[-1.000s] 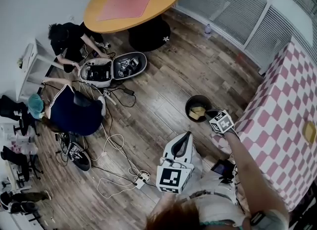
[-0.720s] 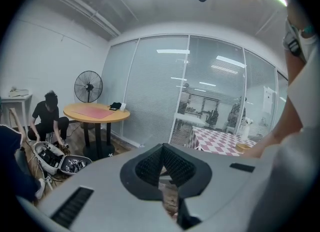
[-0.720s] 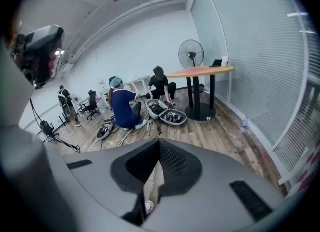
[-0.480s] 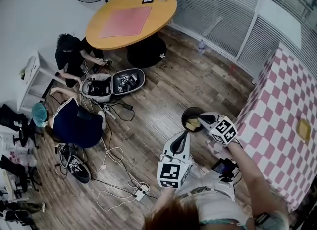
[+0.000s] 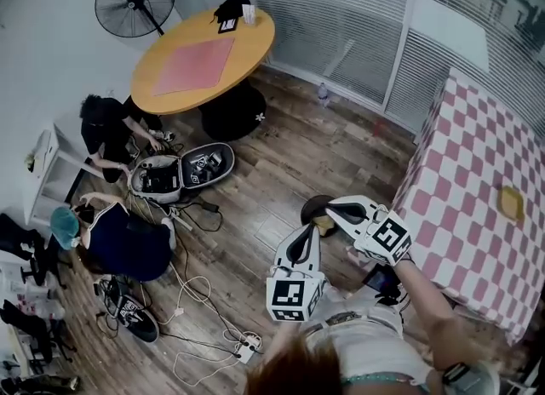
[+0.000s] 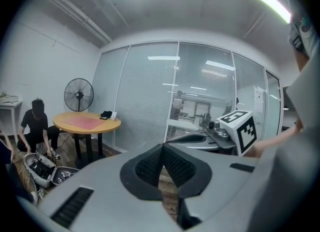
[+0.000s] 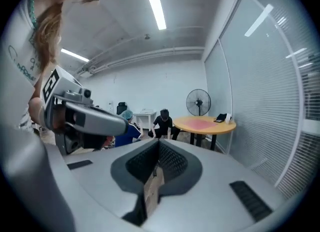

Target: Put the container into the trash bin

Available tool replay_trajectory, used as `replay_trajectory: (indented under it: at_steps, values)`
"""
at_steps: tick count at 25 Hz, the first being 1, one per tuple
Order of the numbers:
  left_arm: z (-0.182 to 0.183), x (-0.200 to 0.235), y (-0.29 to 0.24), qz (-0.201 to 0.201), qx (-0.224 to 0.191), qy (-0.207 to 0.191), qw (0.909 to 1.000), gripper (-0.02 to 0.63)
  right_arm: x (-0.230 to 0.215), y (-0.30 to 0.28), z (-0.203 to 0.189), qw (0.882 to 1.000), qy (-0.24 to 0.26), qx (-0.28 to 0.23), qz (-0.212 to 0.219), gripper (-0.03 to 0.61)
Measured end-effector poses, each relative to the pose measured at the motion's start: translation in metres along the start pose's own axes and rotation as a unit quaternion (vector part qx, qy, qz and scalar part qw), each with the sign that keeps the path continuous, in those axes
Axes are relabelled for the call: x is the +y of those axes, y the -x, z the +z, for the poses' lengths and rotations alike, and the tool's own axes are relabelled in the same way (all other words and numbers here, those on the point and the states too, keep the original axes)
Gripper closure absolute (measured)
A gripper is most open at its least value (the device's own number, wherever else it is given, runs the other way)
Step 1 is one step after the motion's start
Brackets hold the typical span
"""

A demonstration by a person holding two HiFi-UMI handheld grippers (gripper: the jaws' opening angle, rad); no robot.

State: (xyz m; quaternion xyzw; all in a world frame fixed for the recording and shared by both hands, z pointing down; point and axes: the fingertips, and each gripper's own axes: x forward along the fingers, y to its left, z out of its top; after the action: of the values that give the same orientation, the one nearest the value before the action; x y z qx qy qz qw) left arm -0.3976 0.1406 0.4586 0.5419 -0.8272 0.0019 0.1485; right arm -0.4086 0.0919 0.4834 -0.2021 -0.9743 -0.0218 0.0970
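Note:
The black round trash bin (image 5: 310, 208) stands on the wood floor beside the checkered table, partly covered by both grippers. A yellowish container (image 5: 324, 225) lies inside it. My right gripper (image 5: 331, 208) hangs well above the bin's rim, pointing nearly level, shut with nothing between its pads (image 7: 159, 145). My left gripper (image 5: 315, 230) is just below it in the head view, also shut and empty (image 6: 162, 147). In the left gripper view the right gripper's marker cube (image 6: 239, 128) shows to the right.
A pink-and-white checkered table (image 5: 477, 214) with a yellow object (image 5: 511, 203) stands at the right. Two people crouch by an open case (image 5: 179, 174) among cables (image 5: 200, 287) at the left. A round orange table (image 5: 204, 57) and a fan (image 5: 134, 0) stand at the back.
The right gripper has risen from low beside the bin to well above it and turned toward level. The left gripper rose a little. The container stays in the bin.

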Motion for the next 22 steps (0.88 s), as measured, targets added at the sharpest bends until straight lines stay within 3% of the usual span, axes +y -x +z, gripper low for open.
replay_trajectory:
  at_steps: [10,18,22]
  values:
    - [0.047,-0.025,0.007,-0.021,-0.057,-0.046,0.9971,0.607,0.029,0.036,0.077,0.996,0.038,-0.07,-0.04,0.584]
    - [0.06,-0.038,0.02,-0.023,-0.066,-0.053,0.9961,0.607,0.041,0.056,0.1,0.993,0.043,-0.074,-0.076,0.584]
    - [0.053,-0.042,0.019,-0.024,-0.067,-0.064,0.9954,0.607,0.04,0.064,0.093,0.992,0.044,-0.074,-0.089,0.584]
